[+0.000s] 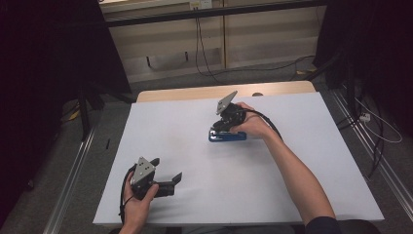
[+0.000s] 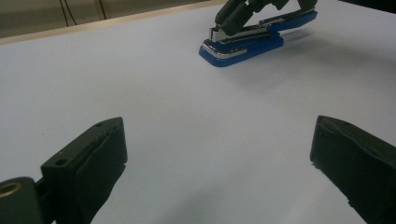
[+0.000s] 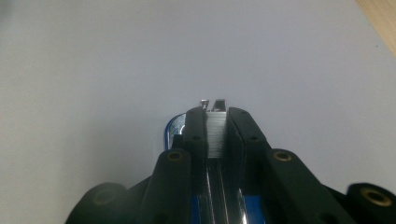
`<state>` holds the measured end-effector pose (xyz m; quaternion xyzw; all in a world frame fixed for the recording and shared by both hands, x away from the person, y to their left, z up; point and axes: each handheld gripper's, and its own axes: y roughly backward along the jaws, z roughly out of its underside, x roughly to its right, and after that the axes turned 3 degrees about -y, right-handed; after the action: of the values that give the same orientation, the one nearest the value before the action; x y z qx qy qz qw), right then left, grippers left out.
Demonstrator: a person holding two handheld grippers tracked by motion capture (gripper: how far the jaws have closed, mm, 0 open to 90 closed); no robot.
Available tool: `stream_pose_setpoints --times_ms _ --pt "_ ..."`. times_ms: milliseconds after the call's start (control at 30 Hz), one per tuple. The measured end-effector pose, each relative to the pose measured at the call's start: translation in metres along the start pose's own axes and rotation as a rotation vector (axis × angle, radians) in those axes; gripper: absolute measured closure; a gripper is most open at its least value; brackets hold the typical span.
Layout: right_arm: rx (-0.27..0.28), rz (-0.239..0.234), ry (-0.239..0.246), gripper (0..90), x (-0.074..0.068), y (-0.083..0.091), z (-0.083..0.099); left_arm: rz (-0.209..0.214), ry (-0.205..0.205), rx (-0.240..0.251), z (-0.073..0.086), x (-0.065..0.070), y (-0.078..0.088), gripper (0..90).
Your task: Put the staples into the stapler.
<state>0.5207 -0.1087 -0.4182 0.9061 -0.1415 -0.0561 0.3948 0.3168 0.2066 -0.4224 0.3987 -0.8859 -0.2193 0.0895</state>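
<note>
The blue stapler lies flat on the white table, toward the far middle of it, with its top swung up and its staple channel exposed. The right gripper sits directly over the stapler. In the right gripper view its jaws are nearly together, clamped on a silver strip of staples that stands just above the channel. The step in hand looks like loading that strip into the stapler.

To do it well, keep the strip lined up with the length of the channel, as it appears to be now, so both legs of the staples straddle the rail rather than riding on one edge. Lower it gently and level; a tilted strip tends to jam or break into pieces. Keep the squeeze light, since staples held only by glue crumble under a hard pinch. Release only once the strip rests fully in the channel.

The left gripper rests near the table's front edge, well apart from the stapler and to its left, jaws wide apart and holding nothing. The stapler's base is free to slide, so bringing the left gripper over to steady the base beside the channel would likely help.
</note>
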Motion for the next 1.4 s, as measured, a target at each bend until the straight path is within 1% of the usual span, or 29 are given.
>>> stream_pose_setpoints --times_ms 67,133,433,533,600,667,767,800,867,900,1033,1100,1133,1300,1400 --pt "0.004 0.0 -0.002 78.2 0.0 0.0 0.001 -0.003 -0.002 -0.002 0.0 0.0 0.0 4.0" --pt "0.007 -0.002 -0.018 76.9 0.001 0.0 0.001 0.001 -0.001 0.0 0.0 0.0 0.0 4.1" --pt "-0.005 0.004 -0.031 72.6 0.001 0.001 0.003 -0.001 -0.002 -0.001 0.0 0.0 0.0 4.0" --pt "0.004 0.007 -0.047 70.9 0.002 0.003 0.004 0.0 -0.001 -0.002 0.0 0.0 0.0 4.1" --pt "0.011 0.015 -0.056 68.2 0.002 0.004 0.004 0.001 -0.004 -0.002 0.0 0.0 0.0 4.0" --pt "0.018 0.02 -0.071 67.9 0.003 0.005 0.006 0.002 0.0 -0.002 0.0 0.0 0.0 4.0" --pt "0.033 0.038 -0.093 64.3 0.003 0.006 0.009 0.004 0.002 -0.003 0.0 0.0 -0.001 4.0" --pt "0.035 0.039 -0.104 62.9 0.003 0.007 0.01 0.006 0.001 -0.004 0.0 0.0 -0.001 4.0" --pt "0.048 0.055 -0.125 57.8 0.004 0.009 0.012 0.007 0.002 -0.004 -0.001 0.001 -0.002 4.0" --pt "0.059 0.058 -0.147 55.4 0.004 0.01 0.012 0.007 0.0 -0.005 -0.001 0.001 -0.002 4.0" --pt "0.086 0.09 -0.209 45.1 0.003 0.014 0.017 0.01 0.001 -0.006 -0.001 0.001 -0.003 4.0" --pt "0.087 0.112 -0.224 41.1 0.003 0.017 0.019 0.015 -0.004 -0.01 -0.001 0.002 -0.004 4.0" --pt "0.094 0.123 -0.239 38.7 0.002 0.018 0.02 0.015 -0.002 -0.009 -0.001 0.003 -0.004 4.0" --pt "0.129 0.162 -0.302 30.9 0.001 0.025 0.025 0.018 -0.002 -0.012 -0.001 0.003 -0.006 4.0" --pt "0.15 0.183 -0.322 29.7 -0.002 0.027 0.028 0.015 0.002 -0.007 -0.001 0.002 -0.005 4.0"
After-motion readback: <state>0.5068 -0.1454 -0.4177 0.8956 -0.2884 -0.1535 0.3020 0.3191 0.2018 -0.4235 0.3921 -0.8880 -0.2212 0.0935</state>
